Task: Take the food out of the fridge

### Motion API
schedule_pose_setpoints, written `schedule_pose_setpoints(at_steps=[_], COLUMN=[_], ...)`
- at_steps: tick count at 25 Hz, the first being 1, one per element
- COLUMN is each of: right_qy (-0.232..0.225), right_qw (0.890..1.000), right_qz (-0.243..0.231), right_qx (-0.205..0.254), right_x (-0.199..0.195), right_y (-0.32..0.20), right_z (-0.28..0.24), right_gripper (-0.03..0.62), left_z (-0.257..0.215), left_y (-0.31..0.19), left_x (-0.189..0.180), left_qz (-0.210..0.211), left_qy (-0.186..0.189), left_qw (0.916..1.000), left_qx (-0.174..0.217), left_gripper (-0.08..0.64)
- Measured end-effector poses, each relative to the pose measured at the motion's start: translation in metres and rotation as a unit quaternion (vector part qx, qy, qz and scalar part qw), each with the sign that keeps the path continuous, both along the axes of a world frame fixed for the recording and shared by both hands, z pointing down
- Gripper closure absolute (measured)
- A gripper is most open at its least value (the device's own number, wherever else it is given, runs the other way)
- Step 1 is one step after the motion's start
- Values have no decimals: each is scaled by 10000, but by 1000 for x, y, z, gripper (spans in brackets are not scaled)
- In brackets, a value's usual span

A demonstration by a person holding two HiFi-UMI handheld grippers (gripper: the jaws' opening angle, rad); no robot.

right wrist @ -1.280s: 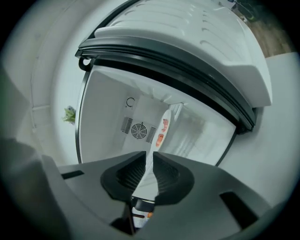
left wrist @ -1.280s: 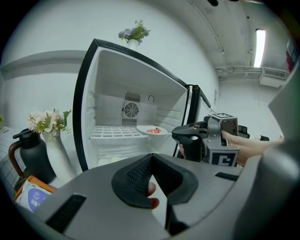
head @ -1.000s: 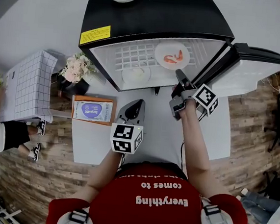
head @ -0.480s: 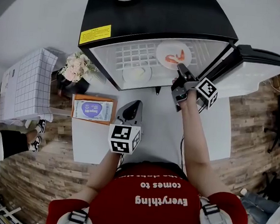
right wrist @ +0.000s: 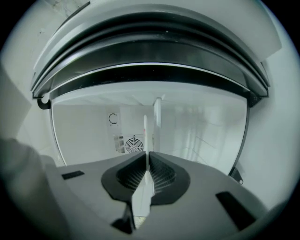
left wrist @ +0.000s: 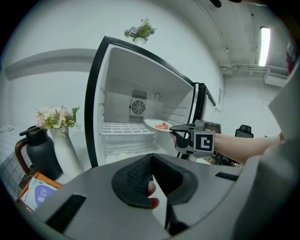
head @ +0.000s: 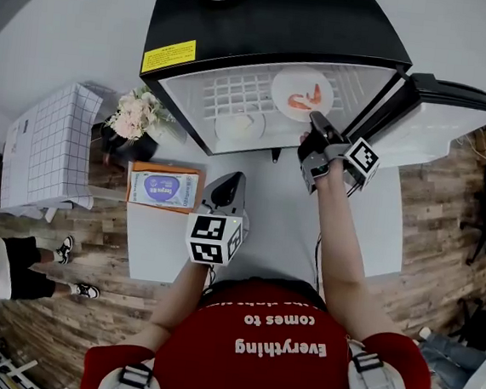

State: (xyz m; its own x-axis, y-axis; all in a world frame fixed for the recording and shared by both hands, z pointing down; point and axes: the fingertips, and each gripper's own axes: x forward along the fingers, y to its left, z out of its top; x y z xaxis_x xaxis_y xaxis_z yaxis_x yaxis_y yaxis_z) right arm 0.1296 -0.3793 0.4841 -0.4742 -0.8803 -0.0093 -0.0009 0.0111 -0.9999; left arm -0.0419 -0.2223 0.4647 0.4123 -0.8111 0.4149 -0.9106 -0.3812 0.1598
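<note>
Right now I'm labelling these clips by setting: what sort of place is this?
Probably a mock kitchen corner in an office or lab: a black mini fridge stands open on a white table, with a vase of flowers beside it and wood-look flooring below.

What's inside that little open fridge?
A white plate of shrimp sits on the wire shelf. The right gripper has the plate's rim between its closing jaws. A second pale dish lies lower down. What it holds, and the space farther below, cannot be seen.
</note>
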Motion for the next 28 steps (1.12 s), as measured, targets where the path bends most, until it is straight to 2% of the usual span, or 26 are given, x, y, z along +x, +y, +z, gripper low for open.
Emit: schedule_pose_setpoints(at_steps=[8, 14, 19, 22, 28], right_qy=[-192, -366, -188, -42, -138], right_qw=[9978, 9936, 9887, 9868, 9861], right_qz=[-331, -642, -975, -1129, -1331], right_qx=[539, 852, 1121, 1159, 989], right_x=[-7, -19, -29, -34, -38], right_y=[31, 75, 115, 139, 173], right_z=[-40, -68, -84, -84, -68], right_gripper=[565, 565, 565, 565, 565], left_z=[-12, -28, -41, -45, -43], left_y=[7, 21, 35, 48, 65], left_x=[-8, -13, -24, -32, -36], left_qz=[-100, -141, -239, -317, -330], left_qy=[30, 40, -17, -44, -59], left_qw=[9998, 9992, 9982, 9979, 9980], left_qx=[163, 371, 547, 566, 534], left_gripper=[560, 560, 560, 560, 560])
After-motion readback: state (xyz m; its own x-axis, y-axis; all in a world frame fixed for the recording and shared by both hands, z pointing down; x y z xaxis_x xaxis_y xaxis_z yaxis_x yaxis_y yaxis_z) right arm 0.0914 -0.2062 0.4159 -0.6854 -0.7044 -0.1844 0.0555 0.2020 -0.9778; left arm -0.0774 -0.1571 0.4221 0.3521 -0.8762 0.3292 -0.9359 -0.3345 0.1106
